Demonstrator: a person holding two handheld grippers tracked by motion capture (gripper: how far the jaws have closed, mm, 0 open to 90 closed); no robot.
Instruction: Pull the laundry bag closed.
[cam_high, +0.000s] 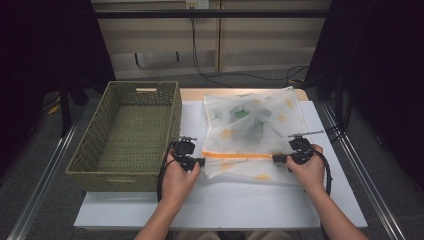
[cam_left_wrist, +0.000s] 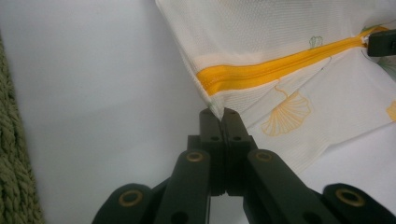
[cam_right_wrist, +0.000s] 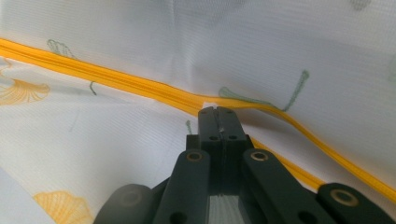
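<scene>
White table on a metal frame, dark curtains either side, pale wall panels and loose cables behind. Leftmost, well to the left of the left tool, a green woven basket sits on the table's left edge; its floor shows bare weave, nothing inside. The left tool has its jaws pressed together on the near-left edge of the mesh laundry bag, just below the end of the orange zipper; in the left gripper view a small peak of fabric is pinched between the closed tips. The bag lies flat between the two tools, white with yellow and green leaf prints; darker green shapes show through the mesh, so it appears to hold something, though what cannot be told. The zipper runs straight from one tool to the other and looks closed along its visible length. The right tool is clamped at the zipper's right end; in the right gripper view its tips meet right on the orange tape, probably on the pull, though the pull itself is hidden. Judgement: step in hand is bracing the bag to work the zipper. Next move calls for a steady left anchor while the right draws the slider along the track toward the left tool, keeping the mesh taut so it does not bunch.
</scene>
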